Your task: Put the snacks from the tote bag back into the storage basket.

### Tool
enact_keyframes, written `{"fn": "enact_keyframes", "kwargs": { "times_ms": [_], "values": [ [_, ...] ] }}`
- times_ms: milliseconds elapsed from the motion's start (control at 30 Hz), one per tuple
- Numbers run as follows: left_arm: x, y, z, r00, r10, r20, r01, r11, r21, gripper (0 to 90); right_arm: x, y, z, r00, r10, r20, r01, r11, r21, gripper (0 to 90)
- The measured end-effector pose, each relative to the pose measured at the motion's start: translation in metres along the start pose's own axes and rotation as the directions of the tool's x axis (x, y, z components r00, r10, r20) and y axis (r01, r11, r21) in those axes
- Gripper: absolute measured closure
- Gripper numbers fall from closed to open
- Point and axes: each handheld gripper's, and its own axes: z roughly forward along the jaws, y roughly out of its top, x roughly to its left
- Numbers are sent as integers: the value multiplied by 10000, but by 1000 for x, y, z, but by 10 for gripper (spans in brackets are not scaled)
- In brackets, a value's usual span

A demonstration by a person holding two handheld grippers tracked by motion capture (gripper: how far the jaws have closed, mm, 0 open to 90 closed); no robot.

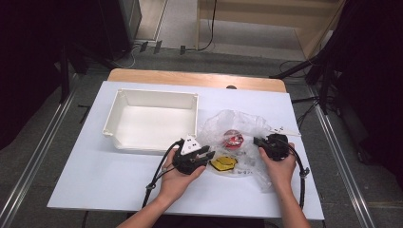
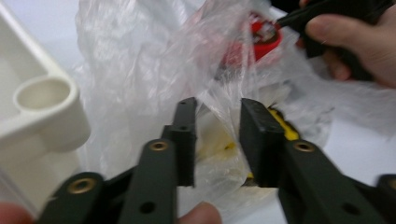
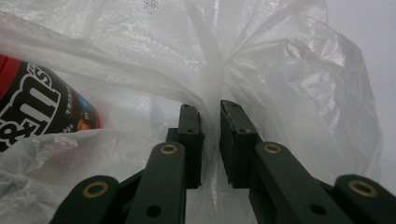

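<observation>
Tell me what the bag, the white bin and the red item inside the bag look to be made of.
Bag: thin clear plastic film, glossy; it crinkles and shows its contents through it.
Bin: rigid white plastic by the look, matte, with moulded rim and corner sockets.
Red item: glossy printed surface, probably plastic or foil packaging; its body is too hidden to tell.

On the white worktop [image 1: 95,180] a clear plastic bag [image 1: 237,123] lies crumpled to the right of an open white bin [image 1: 152,118]. Inside the bag sit a red packet [image 1: 234,139] and a yellow packet [image 1: 224,164]. My left tool [image 1: 207,155] touches the bag's near-left edge; my right tool [image 1: 259,142] meets its right side.
</observation>
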Motion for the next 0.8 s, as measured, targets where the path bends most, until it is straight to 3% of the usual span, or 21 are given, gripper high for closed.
{"fn": "enact_keyframes", "kwargs": {
  "times_ms": [133, 200, 400, 567, 667, 733, 767, 800],
  "values": [
    [8, -8, 9, 9996, -120, -238, 130, 9990, 435, 853, 2, 1, -6, 9997, -166, -167, 160, 9992, -364, 762],
    [9, -10, 10, 9995, -226, -227, 237, 9985, 502, 871, 5, 4, -15, 9981, -418, -462, 375, 9953, -894, 715],
    [8, -9, 9, 9994, -140, -312, 156, 9985, 523, 900, 24, 14, -40, 9866, -1421, -806, 1208, 9667, -2257, 626],
    [12, -11, 9, 9984, -537, -165, 545, 9974, 478, 900, 32, 20, -52, 9742, -1858, -1281, 1484, 9549, -2571, 657],
    [17, -11, 8, 9950, -996, 13, 994, 9943, 373, 900, 34, 24, -60, 9547, -2319, -1865, 1792, 9483, -2618, 671],
    [19, -12, 7, 9936, -1131, 33, 1130, 9933, 247, 900, 35, 27, -67, 9203, -2596, -2928, 1813, 9460, -2688, 655],
    [19, -12, 7, 9936, -1128, 2, 1128, 9934, 192, 900, 36, 28, -71, 9079, -2743, -3171, 1891, 9429, -2742, 651],
    [18, -12, 7, 9940, -1090, -45, 1091, 9939, 143, 900, 37, 29, -74, 9055, -2883, -3114, 2014, 9378, -2827, 642]
  ]
}}
